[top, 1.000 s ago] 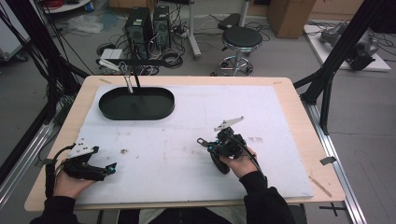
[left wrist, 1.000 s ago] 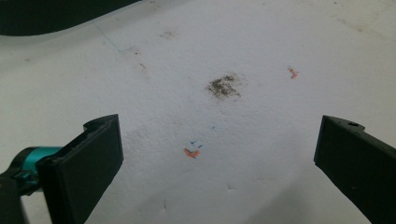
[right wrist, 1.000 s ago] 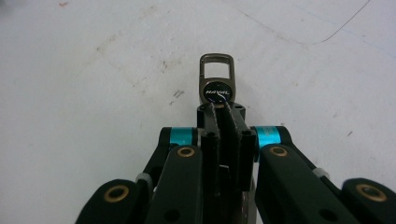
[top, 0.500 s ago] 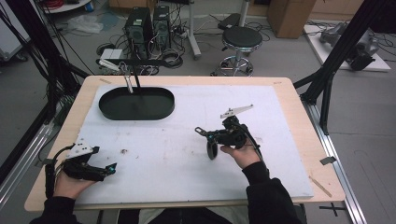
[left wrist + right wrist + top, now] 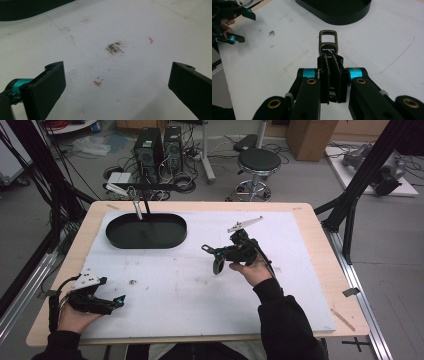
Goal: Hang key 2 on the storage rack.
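The right gripper (image 5: pixel 216 260) has gone up and moved toward the 11 o'clock side of the table since a second ago. Back then it sat lower and closer to the person. Its jaws are pressed tight together and they pinch a key fob (image 5: pixel 328 46). The fob was in the same pinch then, so it went up with the gripper. This looks like a carry: the fob is off the white mat (image 5: pixel 300 285) and seems to be on its way to the black oval tray (image 5: pixel 146 231), which sits at about 10 o'clock from the gripper. The tray looks to have nothing in it, so the drop is not done yet.

The left gripper (image 5: pixel 114 303) has not moved. It rests near the 7 o'clock corner of the table. Its jaws are spread wide, with nothing between them but the mat and a small brown smudge (image 5: pixel 114 47).

In the right gripper view, the fob sticks straight out past the jaw tips. Its long way runs in line with the jaws. The metal loop end points away from the gripper, toward 12 o'clock in that view, and toward the tray. The round badge end is the part held in the pinch. The fob hangs over the mat, between the person and the tray.
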Tool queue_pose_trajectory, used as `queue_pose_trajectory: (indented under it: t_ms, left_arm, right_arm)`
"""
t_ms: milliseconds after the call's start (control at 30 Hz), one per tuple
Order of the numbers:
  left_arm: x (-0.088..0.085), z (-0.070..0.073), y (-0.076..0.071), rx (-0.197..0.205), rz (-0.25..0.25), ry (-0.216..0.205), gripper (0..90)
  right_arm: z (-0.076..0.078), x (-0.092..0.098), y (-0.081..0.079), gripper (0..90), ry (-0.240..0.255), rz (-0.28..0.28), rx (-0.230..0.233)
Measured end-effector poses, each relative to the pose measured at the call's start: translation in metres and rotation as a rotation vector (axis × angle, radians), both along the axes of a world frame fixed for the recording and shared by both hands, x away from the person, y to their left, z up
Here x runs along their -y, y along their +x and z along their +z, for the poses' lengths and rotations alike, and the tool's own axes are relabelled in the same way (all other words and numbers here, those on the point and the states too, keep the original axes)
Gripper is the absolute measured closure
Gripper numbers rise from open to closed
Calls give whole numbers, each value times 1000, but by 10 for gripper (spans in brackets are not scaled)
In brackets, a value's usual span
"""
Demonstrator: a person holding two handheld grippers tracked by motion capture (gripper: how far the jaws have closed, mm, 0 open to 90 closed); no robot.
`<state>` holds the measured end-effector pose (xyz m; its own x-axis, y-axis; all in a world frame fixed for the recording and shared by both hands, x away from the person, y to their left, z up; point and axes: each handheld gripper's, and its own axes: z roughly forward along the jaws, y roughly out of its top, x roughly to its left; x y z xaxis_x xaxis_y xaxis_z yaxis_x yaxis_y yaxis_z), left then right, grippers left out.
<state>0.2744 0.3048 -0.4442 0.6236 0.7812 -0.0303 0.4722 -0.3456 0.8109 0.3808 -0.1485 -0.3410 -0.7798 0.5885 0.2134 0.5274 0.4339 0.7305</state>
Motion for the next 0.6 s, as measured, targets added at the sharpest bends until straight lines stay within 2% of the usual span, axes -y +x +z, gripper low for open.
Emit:
queue_pose_trajectory:
  t_ms: [167,367,500,600]
  left_arm:
    - [0,0,0,1,1,-10,18]
    - [0,-1,1,-1,0,-9,18]
    - [0,-1,1,-2,-8,-9,18]
    - [0,-1,1,0,-8,-9,17]
  right_arm:
    - [3,-9,9,854,-9,10,-5]
    - [13,-21,19,854,-7,1,20]
    - [19,-30,27,854,-44,4,34]
    - [24,-36,32,854,-53,6,38]
